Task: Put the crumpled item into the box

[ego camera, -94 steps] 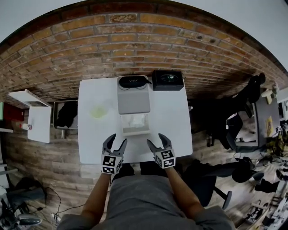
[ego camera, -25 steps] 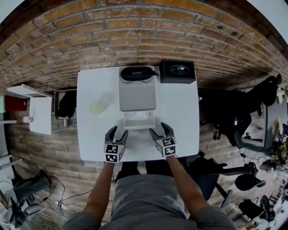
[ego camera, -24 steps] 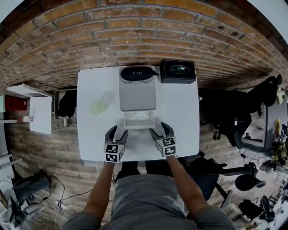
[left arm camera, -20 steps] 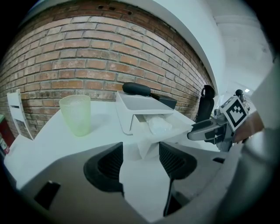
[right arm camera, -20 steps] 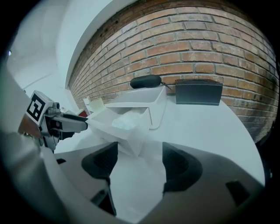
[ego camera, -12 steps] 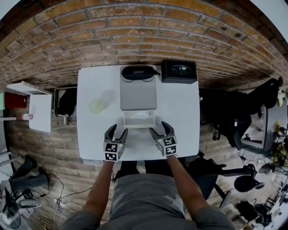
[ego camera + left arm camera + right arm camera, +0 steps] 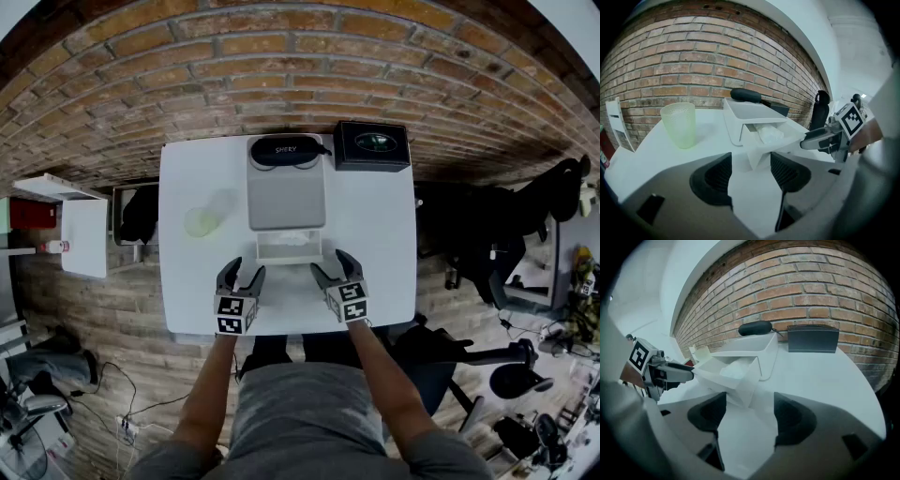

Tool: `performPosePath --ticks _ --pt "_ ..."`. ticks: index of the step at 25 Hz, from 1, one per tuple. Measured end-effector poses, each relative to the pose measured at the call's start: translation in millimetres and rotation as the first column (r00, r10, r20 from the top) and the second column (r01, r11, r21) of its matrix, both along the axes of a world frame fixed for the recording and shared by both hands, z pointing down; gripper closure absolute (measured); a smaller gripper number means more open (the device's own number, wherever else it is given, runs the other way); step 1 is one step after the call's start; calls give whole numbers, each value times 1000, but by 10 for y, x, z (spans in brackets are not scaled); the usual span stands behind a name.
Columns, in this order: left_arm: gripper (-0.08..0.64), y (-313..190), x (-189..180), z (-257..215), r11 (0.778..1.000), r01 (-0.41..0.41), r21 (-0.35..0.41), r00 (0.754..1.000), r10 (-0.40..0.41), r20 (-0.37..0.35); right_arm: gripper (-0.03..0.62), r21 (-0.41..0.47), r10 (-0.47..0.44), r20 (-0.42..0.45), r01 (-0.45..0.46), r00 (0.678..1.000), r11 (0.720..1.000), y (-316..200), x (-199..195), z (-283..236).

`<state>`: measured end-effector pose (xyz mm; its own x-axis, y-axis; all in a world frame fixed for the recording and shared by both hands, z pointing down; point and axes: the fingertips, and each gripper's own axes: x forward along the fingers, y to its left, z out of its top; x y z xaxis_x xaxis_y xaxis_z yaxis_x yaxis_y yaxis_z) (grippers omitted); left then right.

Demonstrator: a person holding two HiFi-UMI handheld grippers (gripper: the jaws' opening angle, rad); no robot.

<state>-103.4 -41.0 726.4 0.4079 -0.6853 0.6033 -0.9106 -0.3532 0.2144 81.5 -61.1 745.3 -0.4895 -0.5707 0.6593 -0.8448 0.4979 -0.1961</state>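
Note:
A small open white box stands at the middle of the white table, its lid folded back flat behind it. The crumpled white item lies inside the box, also seen as the crumpled item in the right gripper view. My left gripper is open, just near-left of the box. My right gripper is open, just near-right of it. Both grippers hold nothing and do not touch the box.
A pale green tumbler stands left of the lid, seen too as the tumbler. A black oval case lies at the lid's far end. A black box sits at the table's far right corner. A brick wall lies behind.
Almost nothing: both grippers stay open on either side of the box. The head view has shifted slightly.

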Motion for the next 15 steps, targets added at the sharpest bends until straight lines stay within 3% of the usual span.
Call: performPosePath --ticks 15 --pt "314 -115 -36 -6 1000 14 9 1000 -14 4 263 -10 -7 10 7 1000 1000 -101 -19 -1"
